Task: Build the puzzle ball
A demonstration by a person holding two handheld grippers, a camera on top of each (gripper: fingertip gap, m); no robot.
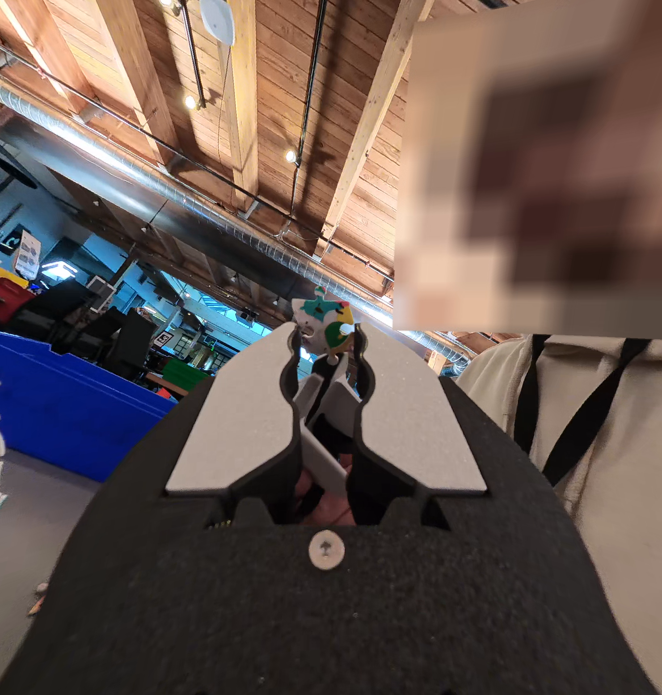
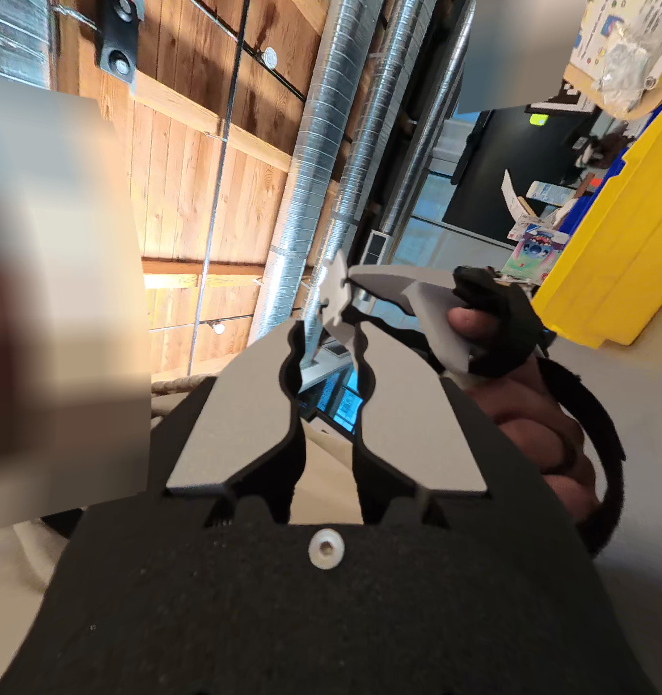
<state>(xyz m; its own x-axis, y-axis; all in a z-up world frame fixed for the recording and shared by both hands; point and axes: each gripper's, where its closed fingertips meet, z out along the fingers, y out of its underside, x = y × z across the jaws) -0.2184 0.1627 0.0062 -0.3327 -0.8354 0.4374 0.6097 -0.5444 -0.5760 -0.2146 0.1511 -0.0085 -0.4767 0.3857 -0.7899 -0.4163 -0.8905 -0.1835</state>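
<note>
The puzzle piece (image 1: 323, 323) sits pinched at the tips of the left gripper (image 1: 325, 334), printed face toward its camera. The right gripper (image 2: 325, 331) meets the piece's pale underside edge-on and appears to grip its lower edge too; contact uncertain.

No writing here can be read clearly.

You see the piece (image 1: 327, 326) raised in the air near both tips: printed face white with teal, green, yellow and red patches, reverse face (image 2: 335, 297) plain grey, with interlocking tabs along its edges.
</note>
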